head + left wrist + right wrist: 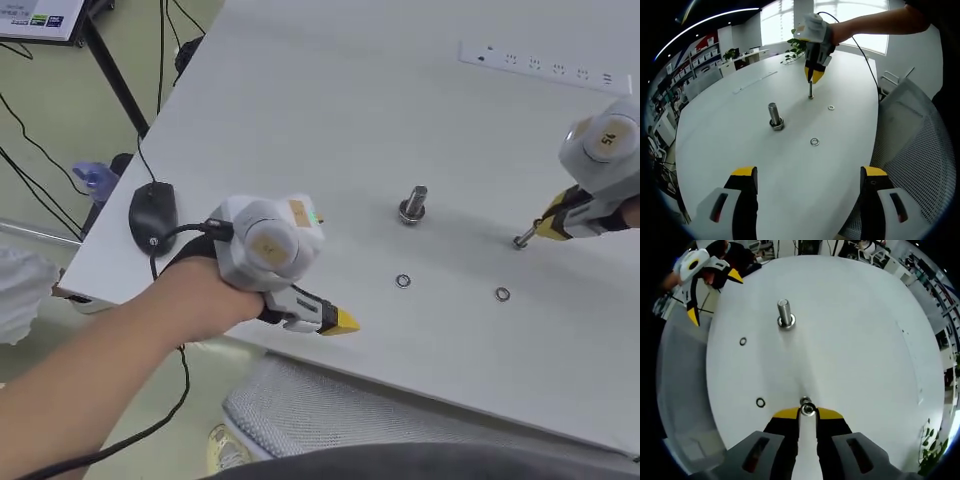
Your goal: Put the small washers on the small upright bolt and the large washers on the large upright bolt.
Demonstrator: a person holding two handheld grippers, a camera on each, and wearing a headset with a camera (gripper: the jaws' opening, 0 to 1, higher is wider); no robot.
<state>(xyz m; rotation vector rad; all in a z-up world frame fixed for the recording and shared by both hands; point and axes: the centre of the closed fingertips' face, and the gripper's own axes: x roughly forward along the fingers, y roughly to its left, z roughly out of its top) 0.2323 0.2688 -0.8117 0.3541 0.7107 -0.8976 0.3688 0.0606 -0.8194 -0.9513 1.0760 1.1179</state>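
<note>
The large upright bolt (413,203) (773,116) (784,313) stands mid-table with large washers around its base. To its right is the small upright bolt (521,240) (811,93). My right gripper (541,229) (813,76) (808,411) is at that bolt's top, its jaws shut on what looks like a small washer (808,410). Two small washers lie flat on the table, one (402,281) (814,142) (743,341) nearer the left gripper and one (502,294) (831,107) (760,402) nearer the small bolt. My left gripper (340,322) (809,173) (713,296) hovers open and empty at the table's near edge.
On the white table (330,110), a black mouse (152,215) with its cable sits at the left edge and a white power strip (540,68) lies at the far right. A grey mesh chair (330,410) (910,130) stands just off the near edge.
</note>
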